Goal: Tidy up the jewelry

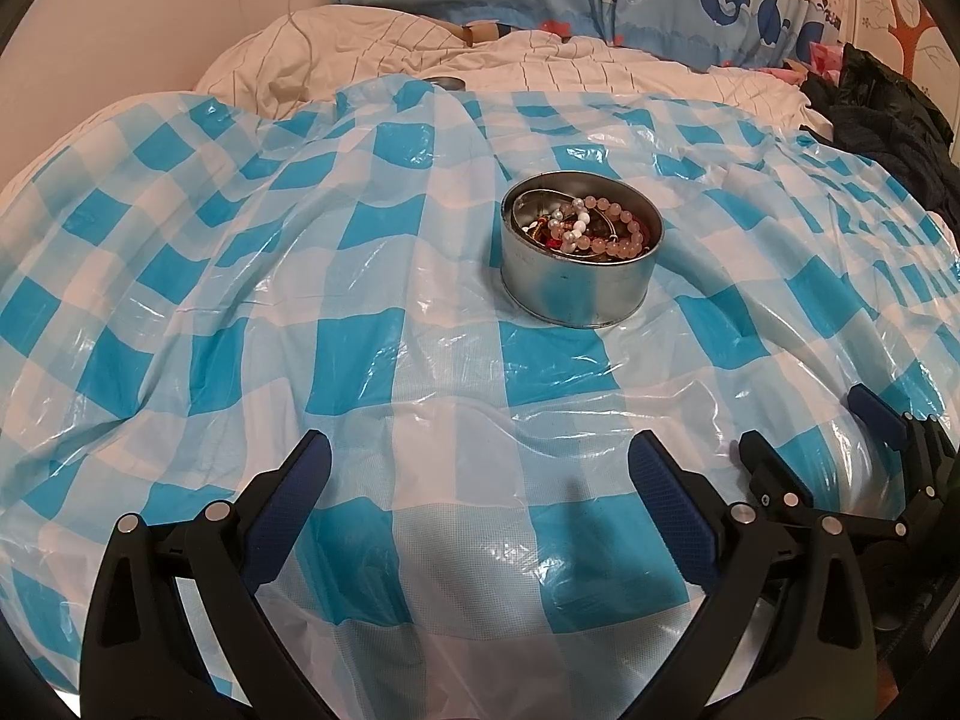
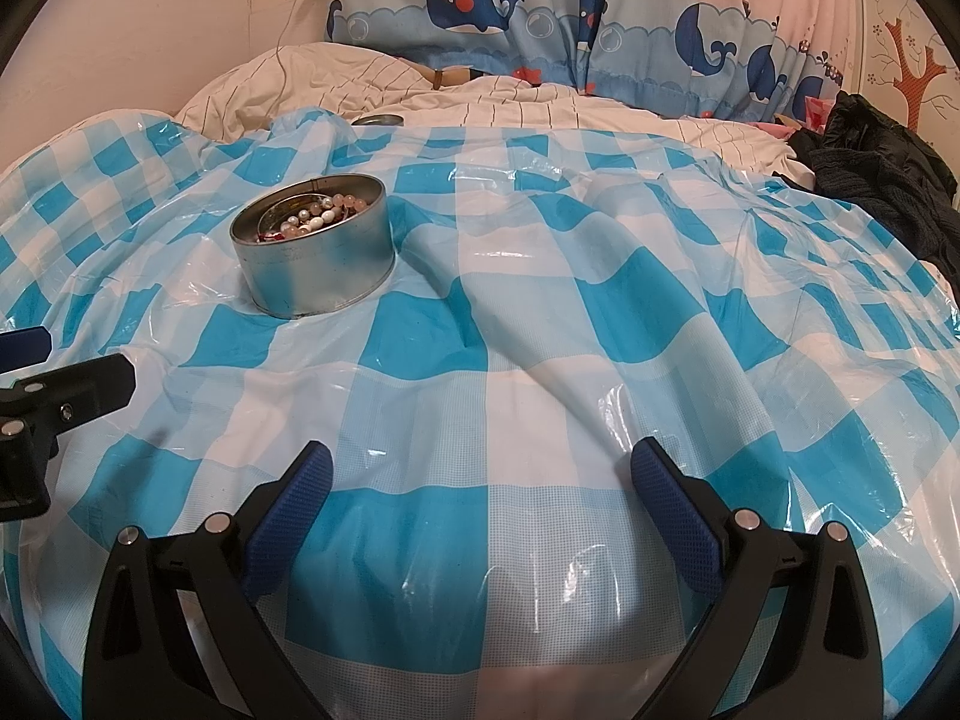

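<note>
left gripper [image 1: 480,468] wide, empty | right gripper [image 2: 480,468] wide, empty | round tin [image 1: 581,294] frame centre, bead bracelets [image 1: 606,228] tangled | risk: strands snag, tin tips on slick checked plastic sheet [image 1: 240,276]

1 tin [image 1: 576,276] of beads, 1 lid [image 2: 377,119], 2 grippers [image 1: 480,480]

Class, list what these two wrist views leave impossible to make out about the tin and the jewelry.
- Pieces low in the tin: hidden under the pink bead bracelet, both views.
- Near side of the tin's contents: right wrist view, blocked by the wall.
- Second round metal object: half-hidden behind a fold of the checked plastic sheet.
</note>
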### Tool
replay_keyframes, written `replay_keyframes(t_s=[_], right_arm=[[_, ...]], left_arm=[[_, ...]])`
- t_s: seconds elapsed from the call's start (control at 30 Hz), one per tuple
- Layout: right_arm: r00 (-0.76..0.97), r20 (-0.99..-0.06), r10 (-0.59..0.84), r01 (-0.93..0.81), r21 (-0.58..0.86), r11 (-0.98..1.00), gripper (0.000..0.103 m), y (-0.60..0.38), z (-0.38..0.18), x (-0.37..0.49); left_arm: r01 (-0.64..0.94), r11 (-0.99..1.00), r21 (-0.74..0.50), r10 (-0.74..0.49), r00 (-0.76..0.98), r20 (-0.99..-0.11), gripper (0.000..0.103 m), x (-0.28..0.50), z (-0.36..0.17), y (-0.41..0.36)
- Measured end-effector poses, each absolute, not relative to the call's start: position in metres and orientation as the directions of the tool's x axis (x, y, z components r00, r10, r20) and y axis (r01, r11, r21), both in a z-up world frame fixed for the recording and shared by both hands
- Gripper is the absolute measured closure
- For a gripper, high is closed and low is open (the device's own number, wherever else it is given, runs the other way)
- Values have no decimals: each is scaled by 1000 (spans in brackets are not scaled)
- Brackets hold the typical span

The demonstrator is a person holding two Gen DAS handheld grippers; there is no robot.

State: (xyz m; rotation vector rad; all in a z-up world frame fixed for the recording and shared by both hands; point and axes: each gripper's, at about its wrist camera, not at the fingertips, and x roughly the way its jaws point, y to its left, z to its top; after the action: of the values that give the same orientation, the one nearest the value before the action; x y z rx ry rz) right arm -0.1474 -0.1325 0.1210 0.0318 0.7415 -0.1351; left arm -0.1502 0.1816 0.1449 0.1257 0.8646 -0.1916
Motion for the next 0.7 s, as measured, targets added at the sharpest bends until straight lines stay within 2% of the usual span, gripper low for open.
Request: replay_keyframes(t_s=[0.43, 0.7], right_arm=[[729, -675, -112, 134, -19, 991, 7, -133, 121, -147], [729, -675, -111, 134, -19, 991, 7, -132, 121, -147]], left_arm=[[209, 978, -9, -139, 620, -772, 8, -149, 142, 187], [213, 976, 47, -107, 652, -750, 8, -160, 146, 190]])
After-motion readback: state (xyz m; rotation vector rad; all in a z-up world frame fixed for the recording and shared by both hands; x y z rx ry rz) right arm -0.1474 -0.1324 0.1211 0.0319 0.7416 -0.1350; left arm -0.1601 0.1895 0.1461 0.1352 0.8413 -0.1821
